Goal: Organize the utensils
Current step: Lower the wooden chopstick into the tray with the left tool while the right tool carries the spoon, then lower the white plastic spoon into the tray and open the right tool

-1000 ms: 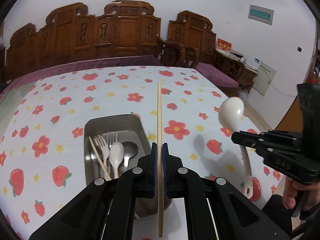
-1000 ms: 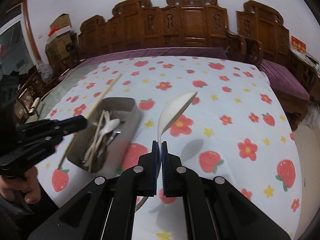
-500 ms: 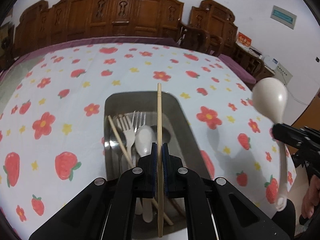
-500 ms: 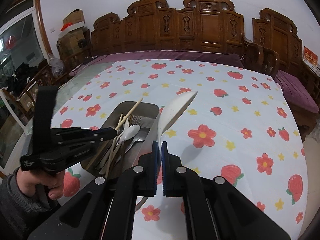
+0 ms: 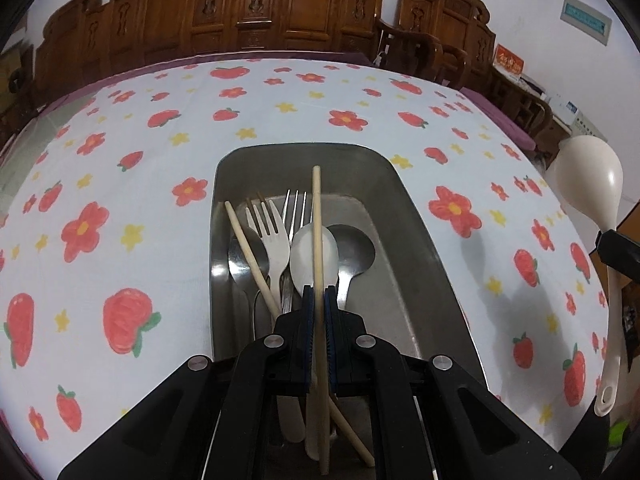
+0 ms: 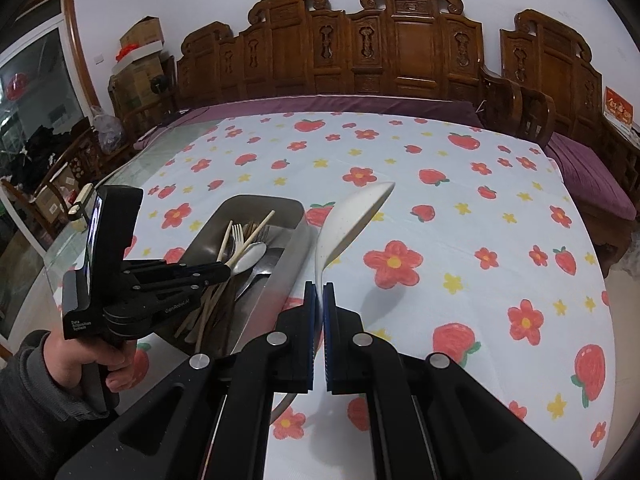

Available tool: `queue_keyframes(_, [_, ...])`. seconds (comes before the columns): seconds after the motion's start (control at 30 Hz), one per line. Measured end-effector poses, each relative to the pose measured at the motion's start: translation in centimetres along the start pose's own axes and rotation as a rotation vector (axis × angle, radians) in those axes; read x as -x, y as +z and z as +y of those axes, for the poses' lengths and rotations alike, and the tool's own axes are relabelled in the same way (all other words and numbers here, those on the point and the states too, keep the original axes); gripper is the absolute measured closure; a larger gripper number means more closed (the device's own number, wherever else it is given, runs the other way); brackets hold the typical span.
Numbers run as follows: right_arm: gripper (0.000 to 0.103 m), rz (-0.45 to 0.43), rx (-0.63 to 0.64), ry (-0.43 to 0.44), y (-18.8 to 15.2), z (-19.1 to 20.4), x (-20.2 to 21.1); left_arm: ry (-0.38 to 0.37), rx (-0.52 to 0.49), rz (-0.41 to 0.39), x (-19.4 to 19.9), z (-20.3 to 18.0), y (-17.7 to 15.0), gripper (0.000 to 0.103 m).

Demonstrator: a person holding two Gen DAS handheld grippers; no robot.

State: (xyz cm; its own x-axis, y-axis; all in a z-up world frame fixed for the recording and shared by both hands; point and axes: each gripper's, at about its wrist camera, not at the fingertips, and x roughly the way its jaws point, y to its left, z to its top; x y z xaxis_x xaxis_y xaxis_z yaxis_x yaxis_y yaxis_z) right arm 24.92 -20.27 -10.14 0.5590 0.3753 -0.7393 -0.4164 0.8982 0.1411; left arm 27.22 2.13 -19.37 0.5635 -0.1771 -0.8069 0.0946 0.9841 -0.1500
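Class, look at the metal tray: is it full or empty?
Partly filled. The rectangular metal tray holds forks, spoons and a wooden chopstick bunched on one side; bare metal shows on the other.

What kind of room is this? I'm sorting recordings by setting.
Most likely a home dining or living room: carved dark wooden chairs line the wall, a strawberry-and-flower print tablecloth covers a big table, and a rectangular metal tray holds cutlery.
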Motion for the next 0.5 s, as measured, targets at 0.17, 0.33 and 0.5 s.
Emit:
queue_keyframes(0.17, [0.098,0.001,0.016,0.006,0.3,0.8,-0.4,0.01,-0.006,-0.031,1.7,0.2,0.4,0.096])
queue_keyframes(0.33, [0.098,0.0,0.034,0.019,0.9,1.9,-0.9,0.016,-0.028,-0.085,4.2,0.2,1.1,0.087])
queue_keyframes(0.5, [0.098,0.005,0.059,0.035,1.5,3.4,-1.8,0.015,-0.036,-0.137,6.8,0.7,1.8,0.087])
